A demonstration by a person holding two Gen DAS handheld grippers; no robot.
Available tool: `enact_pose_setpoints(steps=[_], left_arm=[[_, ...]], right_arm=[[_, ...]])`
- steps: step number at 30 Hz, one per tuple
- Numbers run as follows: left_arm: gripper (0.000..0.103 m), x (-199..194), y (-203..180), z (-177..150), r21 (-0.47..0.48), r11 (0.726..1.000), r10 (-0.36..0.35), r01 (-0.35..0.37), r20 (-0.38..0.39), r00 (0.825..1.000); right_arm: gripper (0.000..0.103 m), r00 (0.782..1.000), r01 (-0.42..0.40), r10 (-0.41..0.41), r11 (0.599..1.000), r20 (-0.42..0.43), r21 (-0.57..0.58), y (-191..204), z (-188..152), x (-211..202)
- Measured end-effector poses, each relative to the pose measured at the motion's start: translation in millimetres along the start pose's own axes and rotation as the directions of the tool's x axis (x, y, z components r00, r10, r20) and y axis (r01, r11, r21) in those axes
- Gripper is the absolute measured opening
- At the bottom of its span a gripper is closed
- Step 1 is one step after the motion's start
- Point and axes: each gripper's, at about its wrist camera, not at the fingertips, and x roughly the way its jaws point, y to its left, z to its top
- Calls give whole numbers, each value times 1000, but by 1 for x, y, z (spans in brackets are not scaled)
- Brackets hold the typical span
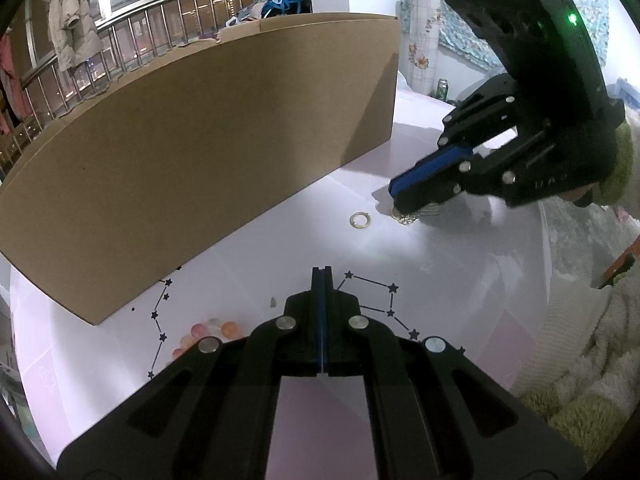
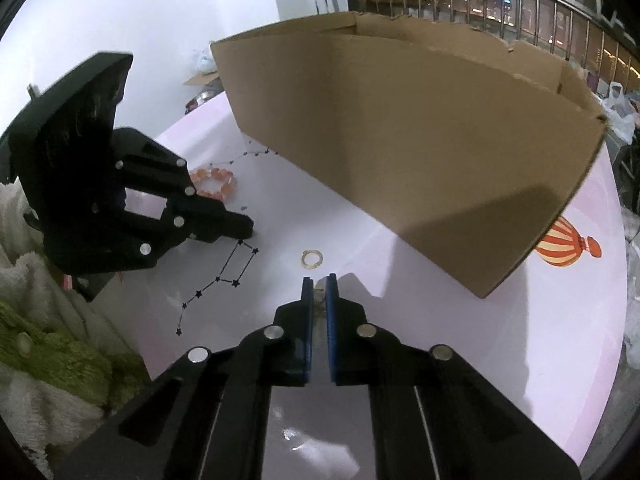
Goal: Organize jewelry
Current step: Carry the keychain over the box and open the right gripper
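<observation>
A gold ring (image 1: 360, 219) (image 2: 312, 259) lies on the pale pink table. A silvery chain piece (image 1: 409, 218) lies under my right gripper's tips; in the right wrist view it shows faintly between the pads (image 2: 319, 295). My right gripper (image 2: 319, 286) (image 1: 396, 200) stands tip-down on the table, its blue pads nearly closed around the chain. An orange bead bracelet (image 1: 208, 334) (image 2: 214, 182) lies near the box's left end. My left gripper (image 1: 322, 280) (image 2: 244, 228) is shut and empty, beside the bracelet. An open cardboard box (image 1: 200, 152) (image 2: 420, 152) stands behind.
The table (image 1: 440, 264) has printed star constellations (image 1: 384, 304) and a striped balloon picture (image 2: 568, 248). A railing and hanging clothes are behind the box. A green can (image 1: 443, 89) stands at the far right. My fluffy sleeves border the table edge.
</observation>
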Motion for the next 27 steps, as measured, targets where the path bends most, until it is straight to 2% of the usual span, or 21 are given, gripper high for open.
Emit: enact_pose_setpoints(steps=[6, 10, 15, 19, 25, 27], left_arm=[[0, 1, 2, 0, 1, 1000, -14, 14, 5, 1000], [0, 1, 4, 0, 0, 1000, -15, 15, 6, 1000], [0, 2, 4, 1, -2, 1000, -13, 13, 6, 1000], [0, 2, 5, 0, -1, 1000, -15, 15, 6, 1000], [0, 1, 5, 0, -2, 1000, -14, 14, 7, 1000], [0, 1, 5, 1, -4, 1000, -16, 16, 7, 1000]], right_arm=[[6, 999, 19, -19, 1000, 27, 4, -5, 2, -12], [7, 1000, 25, -25, 1000, 6, 4, -6, 2, -12], [8, 1000, -12, 13, 1000, -27, 19, -1, -5, -6], [17, 999, -8, 8, 1000, -50, 10, 5, -11, -1], [18, 998, 48, -52, 995, -46, -82, 17, -14, 1], [16, 998, 35, -39, 997, -49, -67, 14, -13, 1]])
